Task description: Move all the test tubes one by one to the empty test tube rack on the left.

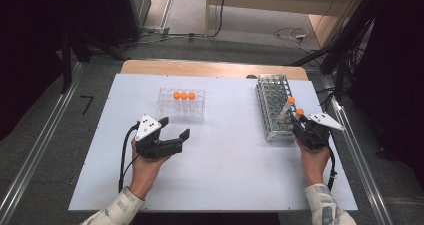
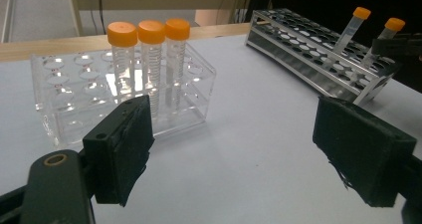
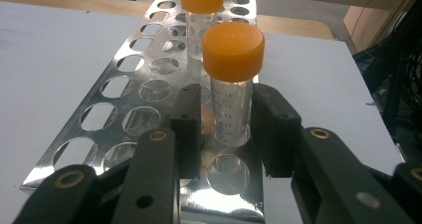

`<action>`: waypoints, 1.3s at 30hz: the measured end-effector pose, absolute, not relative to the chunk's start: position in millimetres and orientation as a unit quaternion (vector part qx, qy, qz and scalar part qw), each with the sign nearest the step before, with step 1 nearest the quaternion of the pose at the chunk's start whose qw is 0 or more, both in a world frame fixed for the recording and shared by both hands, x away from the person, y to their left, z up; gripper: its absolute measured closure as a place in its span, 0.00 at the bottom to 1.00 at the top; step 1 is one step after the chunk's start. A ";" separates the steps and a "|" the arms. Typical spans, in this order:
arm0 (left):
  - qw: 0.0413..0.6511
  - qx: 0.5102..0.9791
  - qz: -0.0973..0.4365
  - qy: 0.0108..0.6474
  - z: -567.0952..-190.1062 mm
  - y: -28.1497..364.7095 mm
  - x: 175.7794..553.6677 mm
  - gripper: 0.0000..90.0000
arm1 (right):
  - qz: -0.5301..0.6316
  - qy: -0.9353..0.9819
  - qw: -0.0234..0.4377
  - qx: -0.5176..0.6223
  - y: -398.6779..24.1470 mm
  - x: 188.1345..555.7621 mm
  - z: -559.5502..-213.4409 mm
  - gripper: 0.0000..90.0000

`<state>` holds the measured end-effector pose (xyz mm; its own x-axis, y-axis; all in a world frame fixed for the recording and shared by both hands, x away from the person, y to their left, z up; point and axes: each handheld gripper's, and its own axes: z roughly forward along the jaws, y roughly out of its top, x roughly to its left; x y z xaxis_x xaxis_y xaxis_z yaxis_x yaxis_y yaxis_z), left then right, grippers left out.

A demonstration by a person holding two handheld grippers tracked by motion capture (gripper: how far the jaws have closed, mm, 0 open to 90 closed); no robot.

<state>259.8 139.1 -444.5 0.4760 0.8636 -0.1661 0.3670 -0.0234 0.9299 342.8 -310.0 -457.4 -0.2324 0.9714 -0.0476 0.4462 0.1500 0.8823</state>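
The right gripper (image 3: 224, 129) has its black pads closed against a clear plastic tube with an orange screw cap (image 3: 231, 84), which stands in a near-end hole of the perforated metal rack (image 3: 114, 109). I judge this the grasp step; next comes a straight lift, minding the second orange-capped tube (image 3: 201, 15) just beyond the fingers. Above them the way is open. The left gripper (image 2: 249, 149) hangs wide open, holding nothing, near the clear acrylic rack (image 2: 74, 99) with three capped tubes (image 2: 149, 59).
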 end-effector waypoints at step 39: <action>0.531 0.677 0.236 0.452 -443.1 138.2 257.9 0.18 | 0.468 0.672 0.345 0.458 -288.3 296.3 -392.2 0.80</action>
